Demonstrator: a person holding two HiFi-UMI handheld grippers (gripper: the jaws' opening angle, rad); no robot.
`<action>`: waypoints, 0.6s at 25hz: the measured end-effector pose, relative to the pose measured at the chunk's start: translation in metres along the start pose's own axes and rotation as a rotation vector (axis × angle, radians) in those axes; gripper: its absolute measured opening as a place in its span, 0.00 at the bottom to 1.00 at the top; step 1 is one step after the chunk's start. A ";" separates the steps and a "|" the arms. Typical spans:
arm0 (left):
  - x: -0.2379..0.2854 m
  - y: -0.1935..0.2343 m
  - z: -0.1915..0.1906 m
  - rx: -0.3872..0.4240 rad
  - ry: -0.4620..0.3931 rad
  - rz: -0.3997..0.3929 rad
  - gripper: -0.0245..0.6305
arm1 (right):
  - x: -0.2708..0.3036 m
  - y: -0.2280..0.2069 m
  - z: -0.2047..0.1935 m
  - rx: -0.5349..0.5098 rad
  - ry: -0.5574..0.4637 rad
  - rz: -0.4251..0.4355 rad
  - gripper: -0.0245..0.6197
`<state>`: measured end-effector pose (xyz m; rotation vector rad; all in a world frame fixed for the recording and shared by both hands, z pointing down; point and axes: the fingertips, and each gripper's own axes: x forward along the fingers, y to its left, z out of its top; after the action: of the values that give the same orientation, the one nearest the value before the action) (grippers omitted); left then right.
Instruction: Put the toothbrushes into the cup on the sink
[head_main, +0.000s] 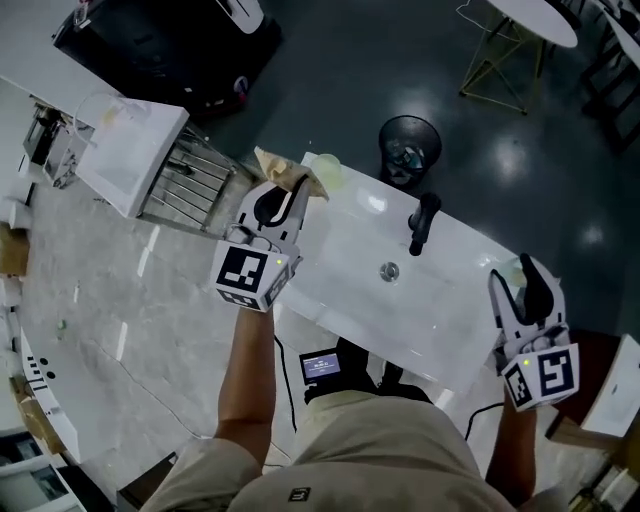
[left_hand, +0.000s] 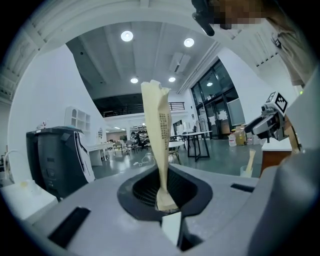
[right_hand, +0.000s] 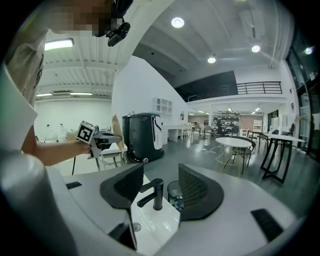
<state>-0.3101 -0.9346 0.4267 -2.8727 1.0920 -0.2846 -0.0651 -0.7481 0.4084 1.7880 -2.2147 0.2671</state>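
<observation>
While left claw (left_hand: 166, 199) grips one wrapped toothbrush (left_hand: 156, 125), right claw (right_hand: 160, 196) wide, empty, one sink (head_main: 350, 262).

White sink (head_main: 345, 262), black tap (head_main: 423, 222); tan paper wrap on toothbrush (left_hand: 158, 135); black-and-white square markers on cubes (head_main: 250, 277); black mesh bin (head_main: 409, 150).

- Toothbrush (left_hand: 159, 145): in a tan paper wrapper with a printed strip, nipped at its lower end in the left gripper (left_hand: 165, 192). It stands near upright, pointing to 12 o'clock, above the sink's 10 o'clock corner in the head view.
- Cup (left_hand: 246, 171): pale and upright at the sink's 3 o'clock end, with a 2nd tan toothbrush (left_hand: 251, 158) leaning in it.
- Sink (head_main: 420, 300): white, rectangular, set slantwise.
</observation>
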 end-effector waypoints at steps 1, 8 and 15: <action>0.011 0.005 -0.011 -0.001 0.008 -0.002 0.08 | 0.009 0.000 -0.003 0.001 0.011 0.001 0.38; 0.068 0.041 -0.080 0.012 0.060 0.008 0.08 | 0.066 0.005 -0.021 0.009 0.080 0.005 0.38; 0.091 0.058 -0.136 -0.013 0.070 0.008 0.08 | 0.096 0.021 -0.053 0.014 0.145 0.014 0.38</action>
<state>-0.3072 -1.0369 0.5673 -2.8897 1.1201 -0.3823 -0.0988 -0.8155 0.4906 1.7032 -2.1306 0.4030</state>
